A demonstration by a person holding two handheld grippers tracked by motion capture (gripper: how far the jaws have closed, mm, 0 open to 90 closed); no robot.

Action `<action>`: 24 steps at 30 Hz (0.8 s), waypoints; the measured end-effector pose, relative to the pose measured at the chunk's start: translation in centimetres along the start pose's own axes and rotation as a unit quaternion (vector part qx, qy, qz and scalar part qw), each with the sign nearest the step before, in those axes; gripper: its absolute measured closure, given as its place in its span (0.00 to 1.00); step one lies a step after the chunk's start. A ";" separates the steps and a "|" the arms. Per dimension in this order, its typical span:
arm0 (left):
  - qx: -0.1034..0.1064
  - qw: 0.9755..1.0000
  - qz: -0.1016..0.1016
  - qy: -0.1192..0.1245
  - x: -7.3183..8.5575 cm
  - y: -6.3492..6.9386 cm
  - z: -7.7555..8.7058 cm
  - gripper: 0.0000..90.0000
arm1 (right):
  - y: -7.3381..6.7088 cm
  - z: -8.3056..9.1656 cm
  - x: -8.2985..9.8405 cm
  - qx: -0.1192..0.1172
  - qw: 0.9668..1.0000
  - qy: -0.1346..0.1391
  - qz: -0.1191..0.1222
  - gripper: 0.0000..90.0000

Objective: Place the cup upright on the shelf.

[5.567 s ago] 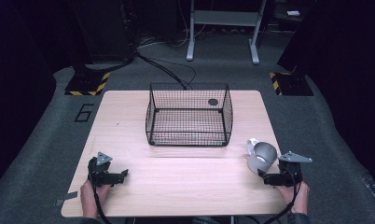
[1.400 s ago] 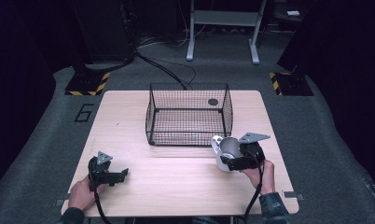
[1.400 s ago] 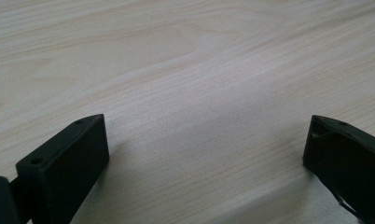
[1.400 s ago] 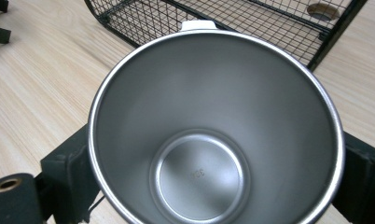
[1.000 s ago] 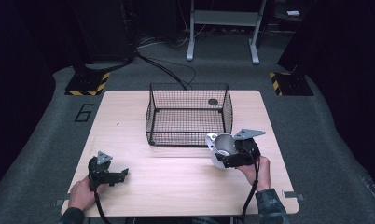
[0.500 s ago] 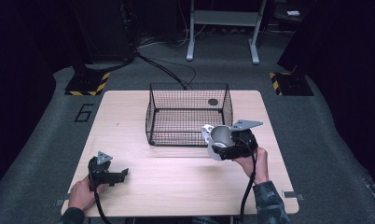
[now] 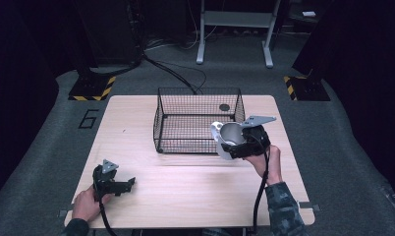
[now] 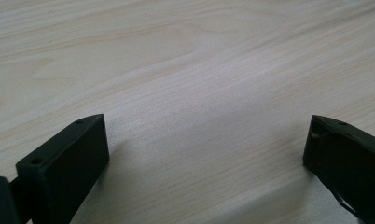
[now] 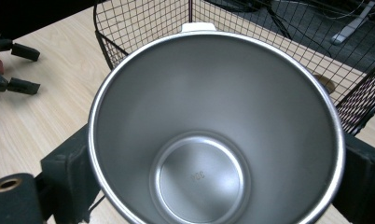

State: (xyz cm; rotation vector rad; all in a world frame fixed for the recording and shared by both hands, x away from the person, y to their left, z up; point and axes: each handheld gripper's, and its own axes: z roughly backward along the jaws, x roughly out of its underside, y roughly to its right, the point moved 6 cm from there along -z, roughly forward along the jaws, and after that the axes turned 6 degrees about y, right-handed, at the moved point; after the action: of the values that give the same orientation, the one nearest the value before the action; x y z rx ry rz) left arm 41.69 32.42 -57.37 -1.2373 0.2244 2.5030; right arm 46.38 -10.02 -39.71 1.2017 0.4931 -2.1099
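Wire basket (image 7: 199,120) blocks mid-surface (image 7: 195,191). Right tongs (image 7: 235,142) with steel cup (image 7: 228,137) crowd its front-right corner. Left tongs (image 7: 119,184) sit in open near-left surface.

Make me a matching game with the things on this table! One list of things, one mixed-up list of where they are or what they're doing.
Things:
1. metal cup
2. wire basket
3. left gripper
4. right gripper

States:
A. open, low over bare wood
B. clamped around the cup
C. held up by the basket's near right corner
D. standing in the middle of the table

Pairs: 1-C, 2-D, 3-A, 4-B
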 end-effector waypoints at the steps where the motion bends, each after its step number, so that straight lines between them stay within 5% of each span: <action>1: 0.000 1.000 0.000 0.000 0.0 0.0 0.0 0.00 | 0.1 0.0 -0.2 0.000 1.000 0.001 0.000 0.08; 24: 0.000 1.000 0.000 -0.001 0.0 0.0 0.0 0.00 | 1.7 -2.6 -4.1 0.006 1.000 0.009 0.011 0.08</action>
State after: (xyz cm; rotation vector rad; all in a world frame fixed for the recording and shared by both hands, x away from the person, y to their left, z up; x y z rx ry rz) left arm 41.68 32.43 -57.37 -1.2352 0.2240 2.5036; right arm 50.67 -8.21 -37.47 1.2276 0.4749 -2.0884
